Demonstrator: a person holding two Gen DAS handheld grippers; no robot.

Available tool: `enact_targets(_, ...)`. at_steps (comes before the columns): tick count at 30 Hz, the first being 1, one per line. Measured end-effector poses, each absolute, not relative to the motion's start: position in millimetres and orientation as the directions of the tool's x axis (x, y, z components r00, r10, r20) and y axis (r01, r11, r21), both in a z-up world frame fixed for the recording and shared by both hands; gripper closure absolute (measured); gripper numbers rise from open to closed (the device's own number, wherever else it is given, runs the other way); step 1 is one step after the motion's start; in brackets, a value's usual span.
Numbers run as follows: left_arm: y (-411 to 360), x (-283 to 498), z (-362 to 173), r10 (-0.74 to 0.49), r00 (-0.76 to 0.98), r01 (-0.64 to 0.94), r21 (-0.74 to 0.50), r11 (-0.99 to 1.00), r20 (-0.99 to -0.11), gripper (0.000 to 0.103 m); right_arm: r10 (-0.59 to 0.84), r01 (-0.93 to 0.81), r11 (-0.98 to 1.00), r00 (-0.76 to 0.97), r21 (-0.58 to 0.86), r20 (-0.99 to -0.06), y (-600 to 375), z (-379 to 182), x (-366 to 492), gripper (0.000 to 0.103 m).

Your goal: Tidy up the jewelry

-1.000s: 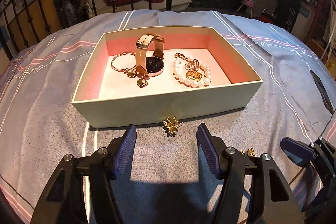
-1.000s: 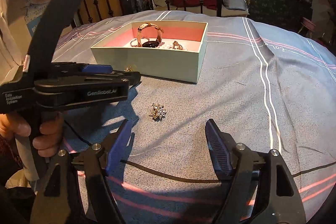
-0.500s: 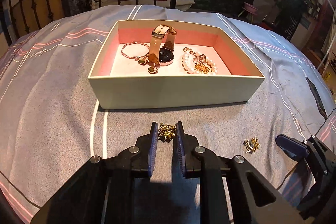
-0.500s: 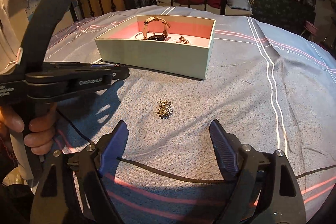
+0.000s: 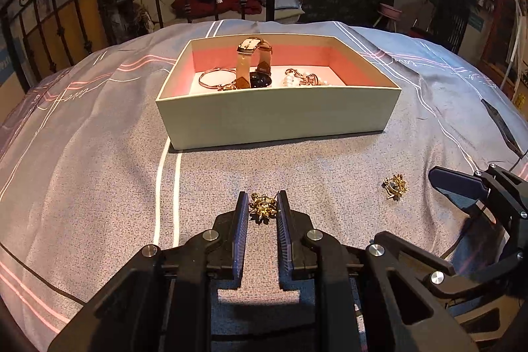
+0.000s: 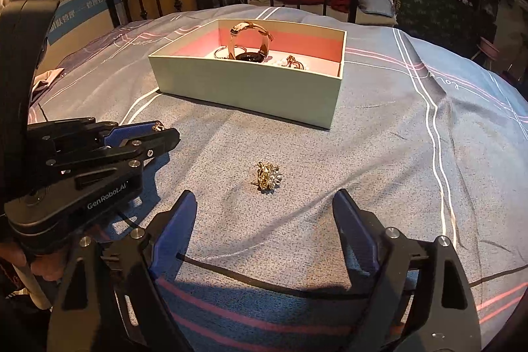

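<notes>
From the left wrist view, the left gripper (image 5: 262, 208) is clamping a small gold brooch (image 5: 263, 207) between its blue pads; the piece is sitting right at the fingertips, probably so that it can be carried over the near wall of the open box (image 5: 277, 117) just ahead; whether it is clear of the bedspread (image 5: 99, 160) I cannot tell. Inside the box a watch (image 5: 252, 65), a thin bangle (image 5: 214, 80) and a pearl bracelet (image 5: 305, 80) are lying on the pale floor, gathered there as the sorted pieces. A second gold brooch (image 5: 394, 186) is lying loose on the cloth off to the right, near the tip of the right gripper (image 5: 455, 183).

From the right wrist view, the right gripper (image 6: 264, 220) is standing with its jaws wide apart and holding nothing, seemingly in readiness; the second gold brooch (image 6: 269, 177) is lying on the bedspread (image 6: 379, 154) just ahead of the fingertips and centred between them, not touching either; the box (image 6: 250, 84) is sitting well beyond it.
</notes>
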State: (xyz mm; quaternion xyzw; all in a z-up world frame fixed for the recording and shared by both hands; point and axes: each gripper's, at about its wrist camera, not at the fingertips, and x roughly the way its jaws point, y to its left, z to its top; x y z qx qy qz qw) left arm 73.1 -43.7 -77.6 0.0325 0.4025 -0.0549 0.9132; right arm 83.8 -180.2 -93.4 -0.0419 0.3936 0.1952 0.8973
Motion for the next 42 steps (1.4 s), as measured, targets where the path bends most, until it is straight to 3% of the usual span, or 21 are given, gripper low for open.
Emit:
enact_targets(4,-44.9,71.5,-77.9,-0.067,0.674,0.126,0.025,0.992,-0.736,0.085,0.315,-0.379,0.922,0.603,0.085,-0.733,-178.3,-91.5,94.6,0.037)
enact_targets(16,-38.7,68.8,-77.5,-0.097,0.682,0.121,-0.019,0.992,-0.724,0.085,0.313,-0.375,0.923,0.606,0.084,-0.731,-177.3,-94.8,90.9,0.04)
enact_targets(18,-36.8,68.1,-76.9,-0.103,0.683,0.12,-0.028,0.992,-0.723,0.085,0.308,-0.37,0.925,0.612,0.081,-0.728,-178.0,-94.6,87.3,0.058)
enact_targets(19,-36.7,67.8,-76.4,-0.103,0.684,0.12,-0.028,0.992,-0.722,0.085,0.309,-0.366,0.927,0.614,0.084,-0.726,-179.3,-94.3,84.9,0.063)
enact_targets(21,-37.1,66.1,-75.2,-0.098,0.686,0.121,-0.019,0.992,-0.721,0.085,0.32,-0.367,0.925,0.611,0.099,-0.724,-182.6,-93.7,80.1,0.088)
enact_targets(24,-36.9,64.4,-73.1,-0.094,0.689,0.119,-0.015,0.993,-0.719,0.085,0.339,-0.375,0.92,0.608,0.117,-0.718,-185.6,-92.0,72.5,0.102)
enact_targets(36,-25.8,108.4,-14.1,-0.119,0.756,0.102,-0.064,0.993,-0.644,0.086,0.391,-0.418,0.902,0.692,0.106,-0.607,-173.6,-35.1,116.5,0.102)
enact_targets(42,-29.7,153.6,-0.8,-0.104,0.74,0.101,-0.043,0.994,-0.664,0.086,0.373,-0.41,0.908,0.697,0.087,-0.613,-164.6,-19.1,164.2,0.102)
